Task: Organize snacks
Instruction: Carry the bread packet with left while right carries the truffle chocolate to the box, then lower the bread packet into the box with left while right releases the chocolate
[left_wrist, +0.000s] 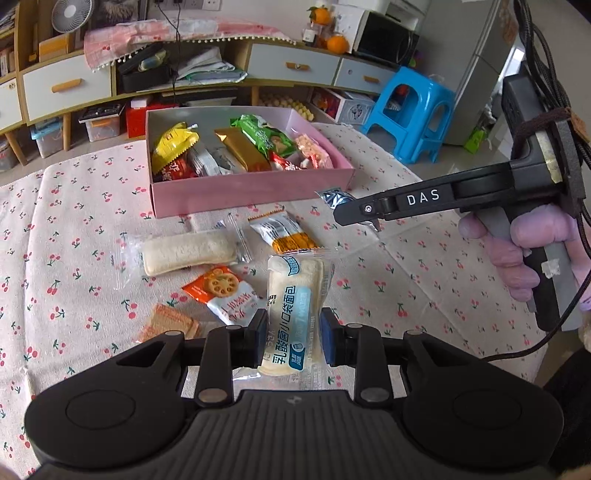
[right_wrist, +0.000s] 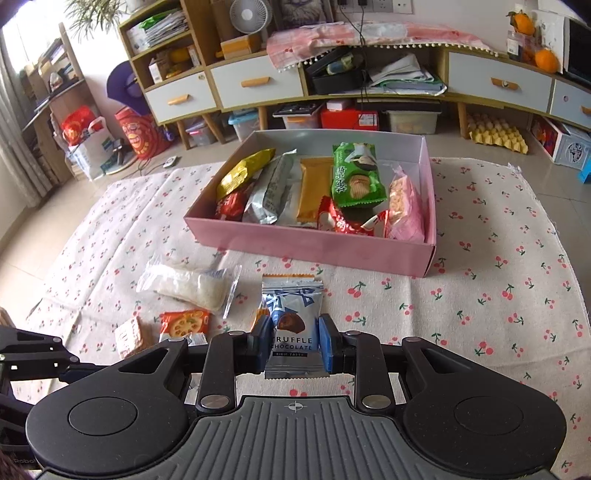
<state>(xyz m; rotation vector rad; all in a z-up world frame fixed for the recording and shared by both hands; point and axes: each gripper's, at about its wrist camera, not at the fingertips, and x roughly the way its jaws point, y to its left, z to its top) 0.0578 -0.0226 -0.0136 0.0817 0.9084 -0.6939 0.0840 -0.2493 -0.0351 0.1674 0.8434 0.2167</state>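
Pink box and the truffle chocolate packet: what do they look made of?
Pink box: apparently thin cardboard with a matte pink outside and pale inside; straight folded walls, no gloss. Truffle chocolate packet, held in the right gripper: seemingly glossy plastic or foil film, judging by its silvery sheen and zigzag crimped ends.

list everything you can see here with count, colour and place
snack box: 1, pink, far side of the cloth, holding about nine packets
bread packet: 1, white, on the cloth before the box
biscuit packet: 1, orange, near side of the cloth
wafer packet: 1, tan, beside the biscuit packet
tablecloth: 1, cherry print
stool: 1, blue, on the floor
left hand-held gripper: shut on the pocket bread
right hand-held gripper: shut on the truffle chocolate
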